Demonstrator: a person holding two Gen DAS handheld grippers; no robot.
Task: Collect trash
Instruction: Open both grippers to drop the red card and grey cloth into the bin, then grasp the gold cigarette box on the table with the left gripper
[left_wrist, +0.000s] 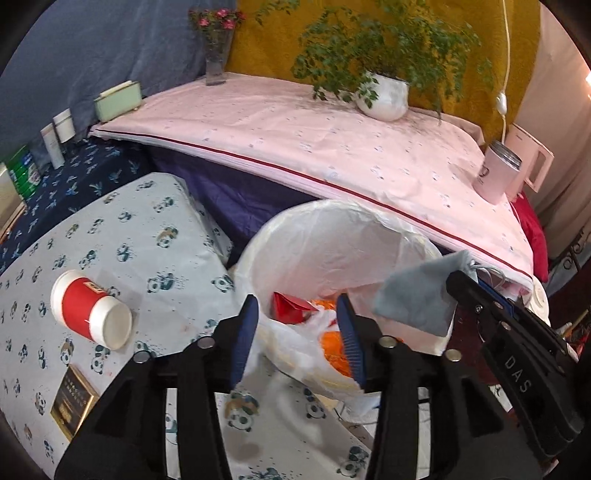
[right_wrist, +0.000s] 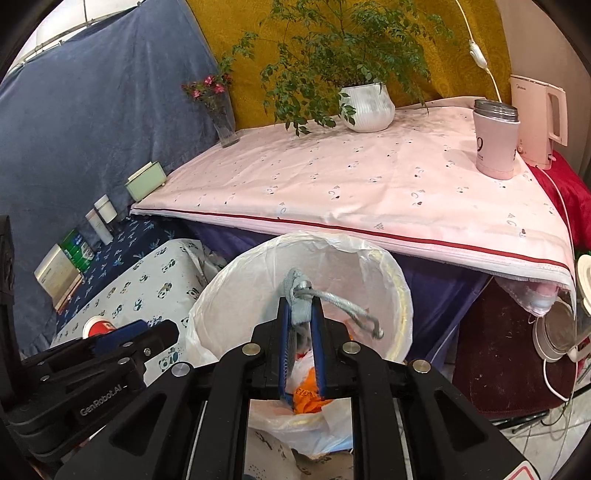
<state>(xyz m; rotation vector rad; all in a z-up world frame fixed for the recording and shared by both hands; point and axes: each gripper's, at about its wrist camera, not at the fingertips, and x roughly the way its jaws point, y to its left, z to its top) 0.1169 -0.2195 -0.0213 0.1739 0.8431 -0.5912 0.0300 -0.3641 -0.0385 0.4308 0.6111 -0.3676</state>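
Crowding bin (left_wrist: 369, 229): pink table (left_wrist: 332, 147), red cup (left_wrist: 88, 314)

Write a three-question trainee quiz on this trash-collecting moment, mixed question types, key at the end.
1. True or false: the right gripper is shut on the grey pouch.
2. Where does the red paper cup lie? A) in the trash bin B) on the panda-print cloth C) on the pink tablecloth
3. Fill in: the left gripper is ___ and holds nothing, above the trash bin.

Key: 1 true; 2 B; 3 open.
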